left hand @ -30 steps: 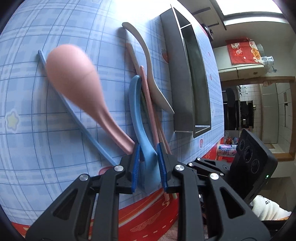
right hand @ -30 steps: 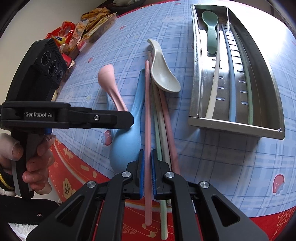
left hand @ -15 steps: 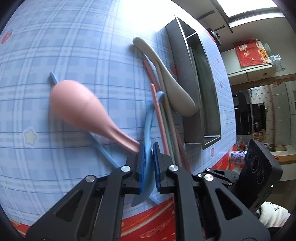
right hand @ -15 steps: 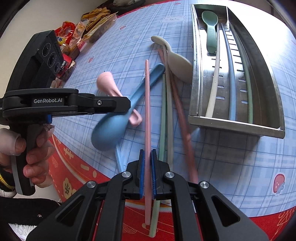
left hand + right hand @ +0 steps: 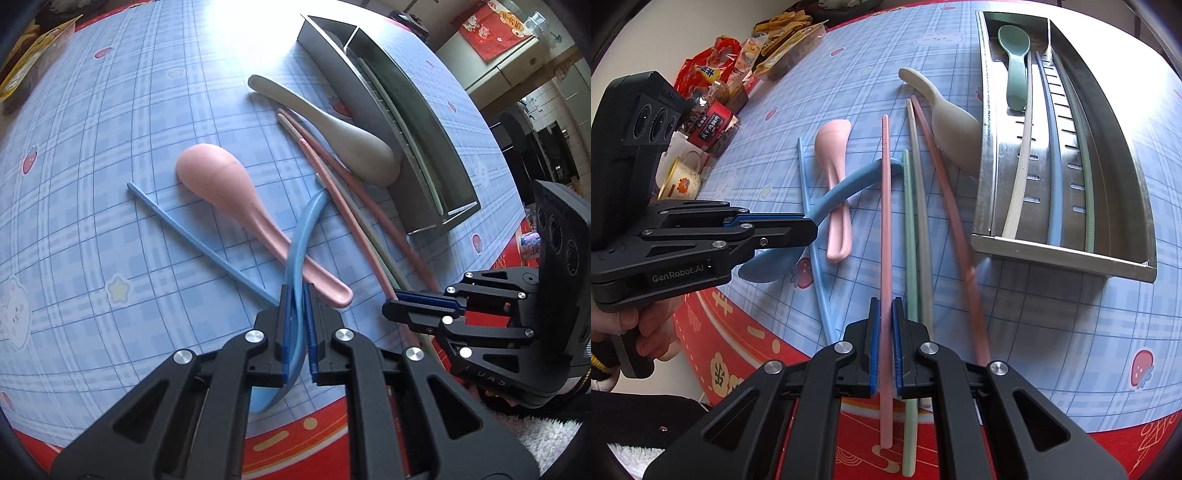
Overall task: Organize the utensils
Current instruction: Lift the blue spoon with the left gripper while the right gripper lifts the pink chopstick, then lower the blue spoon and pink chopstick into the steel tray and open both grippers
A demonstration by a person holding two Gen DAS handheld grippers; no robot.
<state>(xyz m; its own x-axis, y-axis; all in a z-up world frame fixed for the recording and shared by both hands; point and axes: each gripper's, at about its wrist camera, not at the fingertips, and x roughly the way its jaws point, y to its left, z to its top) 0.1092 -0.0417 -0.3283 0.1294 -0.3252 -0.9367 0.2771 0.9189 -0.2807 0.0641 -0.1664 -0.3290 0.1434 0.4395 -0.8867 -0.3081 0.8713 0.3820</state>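
Left gripper (image 5: 296,314) clamps the light, rigid blue spoon (image 5: 301,236) at its neck; right gripper (image 5: 885,317) pinches a slim, slippery pink chopstick (image 5: 885,221) near the tablecloth's red edge (image 5: 738,332).

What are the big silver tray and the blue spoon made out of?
The silver tray looks like stainless steel: brushed grey, with shiny reflecting walls, sharp folded edges and punched slots. The blue spoon, shut in the left gripper, looks like matte plastic: even colour, soft rounded edges and no gloss. It could be a wheat-straw type plastic; the pictures cannot settle that.
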